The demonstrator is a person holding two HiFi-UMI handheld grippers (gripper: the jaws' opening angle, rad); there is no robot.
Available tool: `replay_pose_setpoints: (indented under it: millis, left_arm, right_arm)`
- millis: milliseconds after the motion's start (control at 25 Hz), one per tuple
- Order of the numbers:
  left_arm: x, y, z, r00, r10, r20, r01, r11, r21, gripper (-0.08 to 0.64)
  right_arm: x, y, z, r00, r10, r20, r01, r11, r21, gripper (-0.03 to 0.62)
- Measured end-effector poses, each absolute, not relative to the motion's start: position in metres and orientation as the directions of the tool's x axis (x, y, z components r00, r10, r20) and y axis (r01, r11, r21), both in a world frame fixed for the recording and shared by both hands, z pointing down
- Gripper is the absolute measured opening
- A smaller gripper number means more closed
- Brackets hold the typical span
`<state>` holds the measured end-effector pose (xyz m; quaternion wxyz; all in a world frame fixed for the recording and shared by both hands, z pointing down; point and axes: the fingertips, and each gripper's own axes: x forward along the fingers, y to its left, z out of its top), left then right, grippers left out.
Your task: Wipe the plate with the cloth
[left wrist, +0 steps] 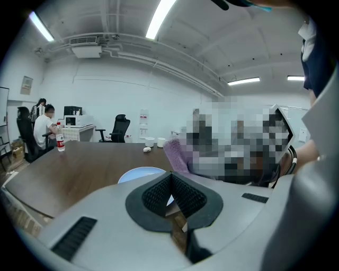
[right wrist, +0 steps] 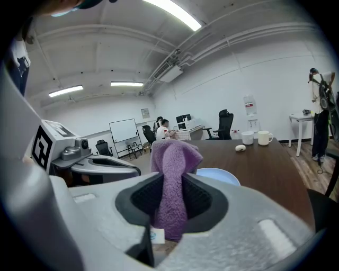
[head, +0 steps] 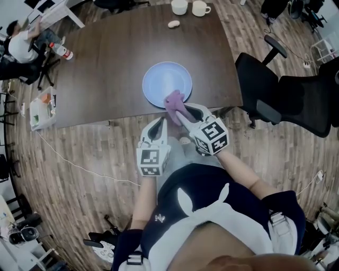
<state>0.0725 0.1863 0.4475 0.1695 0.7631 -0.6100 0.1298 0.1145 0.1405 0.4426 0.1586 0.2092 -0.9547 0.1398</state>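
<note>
A pale blue plate (head: pixel 167 83) lies on the dark brown table (head: pixel 106 74), close to its near edge. My right gripper (head: pixel 181 112) is shut on a purple cloth (head: pixel 174 100), which hangs over the plate's near rim. In the right gripper view the cloth (right wrist: pixel 172 164) stands up between the jaws, with the plate (right wrist: pixel 220 174) just beyond. My left gripper (head: pixel 159 123) hovers short of the table edge, left of the right one. Its pads (left wrist: pixel 183 193) meet at the tips with nothing between them, and the plate (left wrist: pixel 139 173) lies ahead of it.
Two white mugs (head: pixel 179 6) (head: pixel 200 8) and a small pale object (head: pixel 174 24) sit at the table's far end. A black office chair (head: pixel 275 90) stands at the right. A seated person (head: pixel 21 45), a bottle (head: pixel 62 52) and a box (head: pixel 42 108) are at the left.
</note>
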Motion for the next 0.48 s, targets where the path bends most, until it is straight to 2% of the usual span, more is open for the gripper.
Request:
replay_pose_setpoints:
  millis: [480]
  left_arm:
    - [0.025, 0.133, 0.464, 0.252, -0.859, 0.445, -0.967, -0.212, 0.140, 0.005]
  right_arm:
    - [0.072, 0.084, 0.460, -0.836, -0.370, 0.404, -0.479, 0.853, -0.209, 0.098]
